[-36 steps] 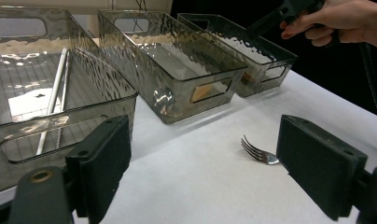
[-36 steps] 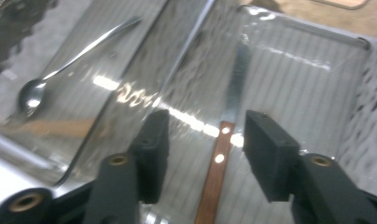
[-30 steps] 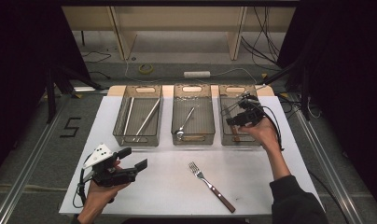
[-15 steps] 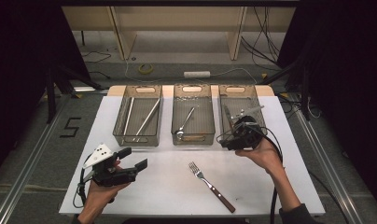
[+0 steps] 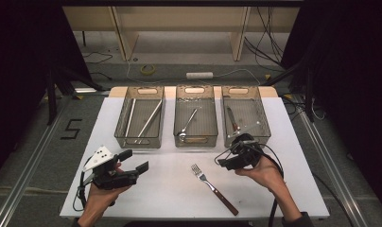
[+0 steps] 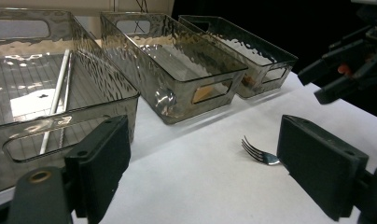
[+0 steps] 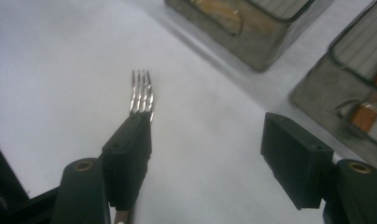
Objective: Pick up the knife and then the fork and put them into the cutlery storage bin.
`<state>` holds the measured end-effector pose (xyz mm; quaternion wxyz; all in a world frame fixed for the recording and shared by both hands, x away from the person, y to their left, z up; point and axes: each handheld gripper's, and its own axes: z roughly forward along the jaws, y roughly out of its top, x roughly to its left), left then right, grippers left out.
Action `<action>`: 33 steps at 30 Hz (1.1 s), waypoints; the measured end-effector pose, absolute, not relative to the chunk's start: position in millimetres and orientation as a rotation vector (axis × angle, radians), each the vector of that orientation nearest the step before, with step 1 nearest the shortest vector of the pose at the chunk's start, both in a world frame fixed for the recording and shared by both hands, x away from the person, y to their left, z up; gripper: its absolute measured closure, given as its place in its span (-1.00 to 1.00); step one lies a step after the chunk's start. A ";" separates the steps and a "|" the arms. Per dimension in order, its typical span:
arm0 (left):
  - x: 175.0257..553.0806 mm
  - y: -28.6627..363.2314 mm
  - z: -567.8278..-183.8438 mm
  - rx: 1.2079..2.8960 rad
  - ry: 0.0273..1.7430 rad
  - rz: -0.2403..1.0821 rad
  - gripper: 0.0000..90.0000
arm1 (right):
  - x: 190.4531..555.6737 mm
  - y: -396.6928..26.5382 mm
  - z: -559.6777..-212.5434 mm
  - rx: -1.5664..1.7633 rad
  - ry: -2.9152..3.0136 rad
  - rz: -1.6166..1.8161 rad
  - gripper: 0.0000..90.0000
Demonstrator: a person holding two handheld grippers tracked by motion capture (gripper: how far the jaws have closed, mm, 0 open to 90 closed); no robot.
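Fingers of the right gripper (image 5: 225, 163) are standing spread with nothing between them, having just been opening; the left gripper (image 5: 138, 161) fingers are also spread and empty, idling at seven o'clock on the white table (image 5: 170, 189).

Sorting is looking mostly done. Three smoky clear plastic bins are sitting in a row at twelve o'clock: the left bin (image 5: 121, 137) is holding long metal sticks, the middle bin (image 5: 195, 141) a spoon, the right bin (image 5: 263, 127) a brown-handled knife. Left to do: the silver fork with a brown handle (image 5: 213, 187) is lying loose at six o'clock.

Compared with a second ago, the right gripper is no longer over the right bin; it is now hovering beside the fork's tines.
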<state>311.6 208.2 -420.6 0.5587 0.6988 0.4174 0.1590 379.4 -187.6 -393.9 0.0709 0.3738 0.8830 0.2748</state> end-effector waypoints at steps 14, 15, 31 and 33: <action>311.3 208.3 -420.7 1.649 0.986 0.375 -0.62 | 353.2 -176.9 -416.3 1.095 2.764 0.703 -0.12; 311.2 208.3 -420.6 1.650 0.985 0.375 -0.62 | 351.5 -175.8 -417.6 1.091 2.771 0.697 -0.12; 311.1 208.1 -420.7 1.651 0.984 0.374 -0.62 | 328.9 -161.8 -442.3 1.038 2.858 0.610 0.00; 311.3 208.2 -420.7 1.657 0.982 0.375 -0.62 | 327.4 -161.7 -443.6 1.036 2.856 0.591 0.03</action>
